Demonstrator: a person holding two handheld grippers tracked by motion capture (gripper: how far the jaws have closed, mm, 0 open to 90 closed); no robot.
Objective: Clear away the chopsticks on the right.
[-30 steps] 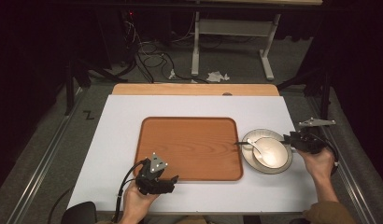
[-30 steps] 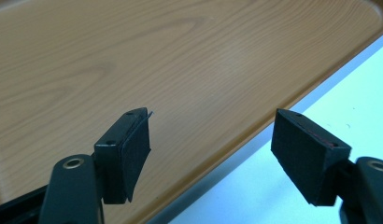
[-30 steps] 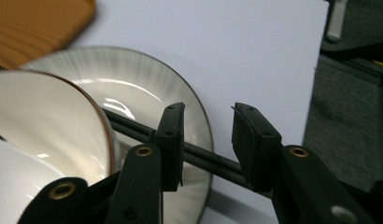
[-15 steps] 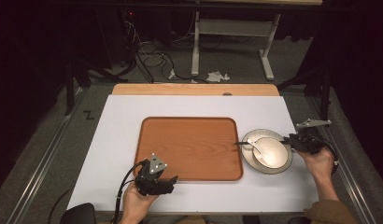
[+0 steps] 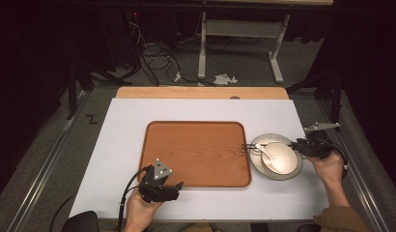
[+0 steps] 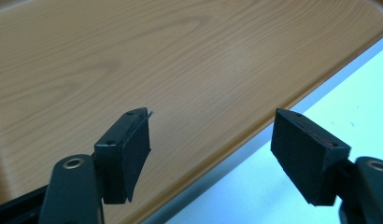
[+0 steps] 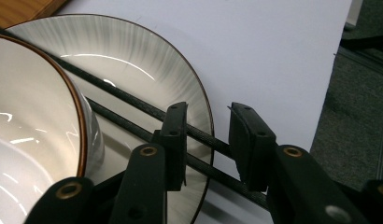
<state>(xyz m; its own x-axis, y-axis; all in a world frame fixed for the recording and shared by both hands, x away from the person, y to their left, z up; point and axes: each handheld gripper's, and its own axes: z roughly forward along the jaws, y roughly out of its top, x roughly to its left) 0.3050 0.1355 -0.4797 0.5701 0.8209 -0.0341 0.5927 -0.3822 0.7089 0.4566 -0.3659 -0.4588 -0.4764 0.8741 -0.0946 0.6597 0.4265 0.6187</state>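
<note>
Chopsticks: pair of thin black chopsticks lying across grey ribbed plate, beside white brown-rimmed bowl
Right gripper: jaws astride the chopsticks, just been closing, pads not visibly pressing
Left gripper: released, over wooden tray edge

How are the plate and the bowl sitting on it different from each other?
The plate is flat, wide and grey-streaked, lying on the white table; the bowl is deeper, smaller and cream inside, standing on the plate. Two black chopsticks lie across the plate beside the bowl. Both are round, glossy and brown-rimmed.
</note>
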